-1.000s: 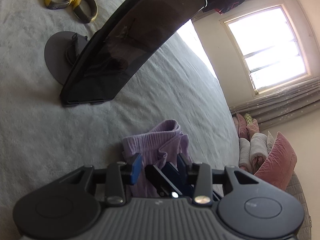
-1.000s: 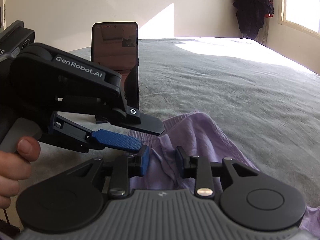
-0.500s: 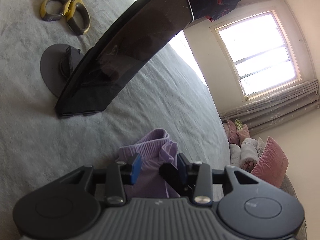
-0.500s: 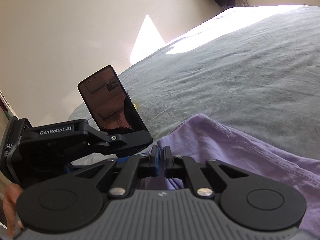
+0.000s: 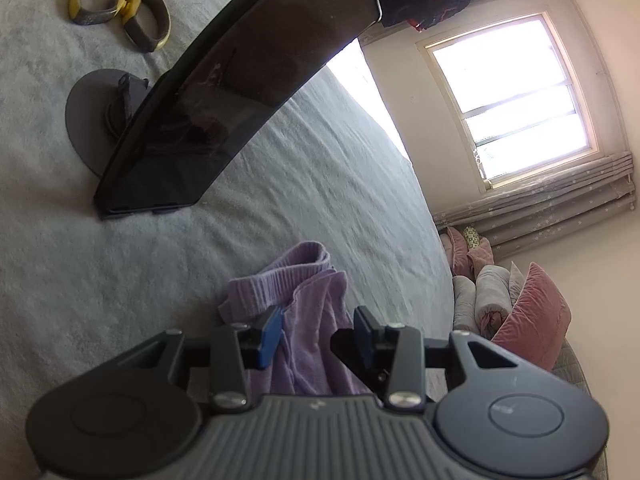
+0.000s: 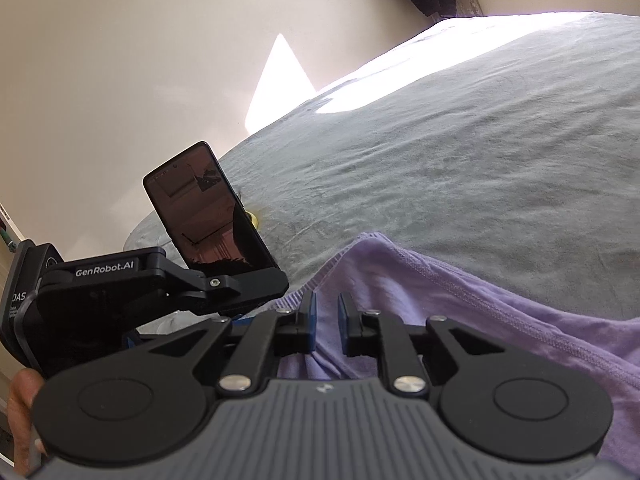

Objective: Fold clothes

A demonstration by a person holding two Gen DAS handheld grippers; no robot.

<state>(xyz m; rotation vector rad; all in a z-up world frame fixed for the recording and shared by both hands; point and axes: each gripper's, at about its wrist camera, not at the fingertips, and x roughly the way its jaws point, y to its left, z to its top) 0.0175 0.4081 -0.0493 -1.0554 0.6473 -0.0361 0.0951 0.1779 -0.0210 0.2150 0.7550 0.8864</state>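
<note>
On the black body of my left gripper I read the white brand "GenRobot.AI", and on its rear housing the partly cut-off letters "DAS".

lilac garment, soft knit with a ribbed band bunched and raised at the near end, the rest spread rumpled with a stitched hem across the grey bedcover, lying low and partly hidden behind the black frames.
</note>
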